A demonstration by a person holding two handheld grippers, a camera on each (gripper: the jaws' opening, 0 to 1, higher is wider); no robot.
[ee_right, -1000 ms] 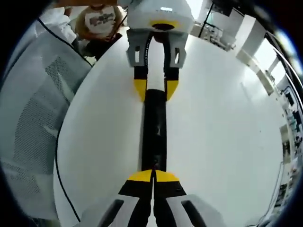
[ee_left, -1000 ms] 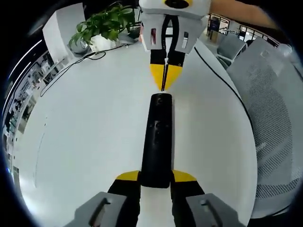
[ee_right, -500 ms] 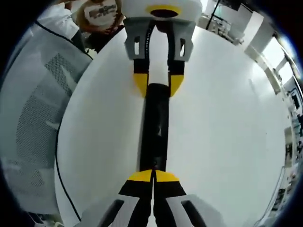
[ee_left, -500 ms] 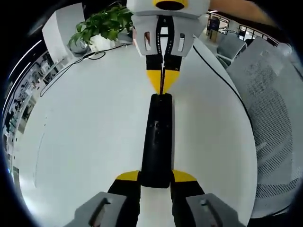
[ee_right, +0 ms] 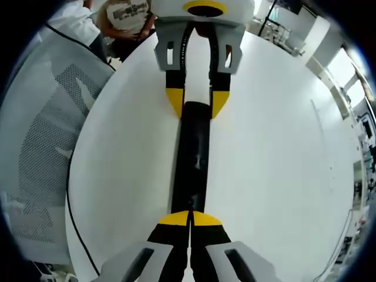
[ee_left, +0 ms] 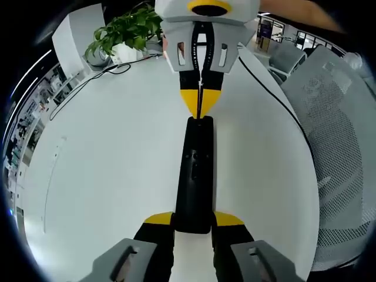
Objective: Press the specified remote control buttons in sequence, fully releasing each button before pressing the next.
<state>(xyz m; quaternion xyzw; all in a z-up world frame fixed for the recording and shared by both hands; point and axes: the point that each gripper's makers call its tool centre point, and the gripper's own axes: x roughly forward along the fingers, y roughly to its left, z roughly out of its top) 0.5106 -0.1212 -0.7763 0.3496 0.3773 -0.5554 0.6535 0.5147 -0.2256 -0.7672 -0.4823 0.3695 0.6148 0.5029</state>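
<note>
A long black remote control (ee_left: pixel 194 170) lies lengthwise on the white round table (ee_left: pixel 111 164). My left gripper (ee_left: pixel 194 219) is shut on its near end, one yellow tip on each side. My right gripper (ee_left: pixel 200 110) reaches in from the far side, shut, its joined yellow tips resting on the remote's far end. In the right gripper view the remote (ee_right: pixel 192 158) runs away from my shut right gripper (ee_right: pixel 189 218), whose tips sit on its near end. At the far end my left gripper (ee_right: pixel 197 106) clasps the remote.
A potted plant (ee_left: pixel 126 29) stands at the table's far left edge. A black cable (ee_left: pixel 276 100) trails along the right edge. A grey mesh chair (ee_left: pixel 341 135) stands beside the table. A person (ee_right: pixel 126 14) stands beyond the table.
My right gripper has edged forward; its shut tips, just off the remote's end a second ago, now rest on it. My left gripper's hold has not changed.
</note>
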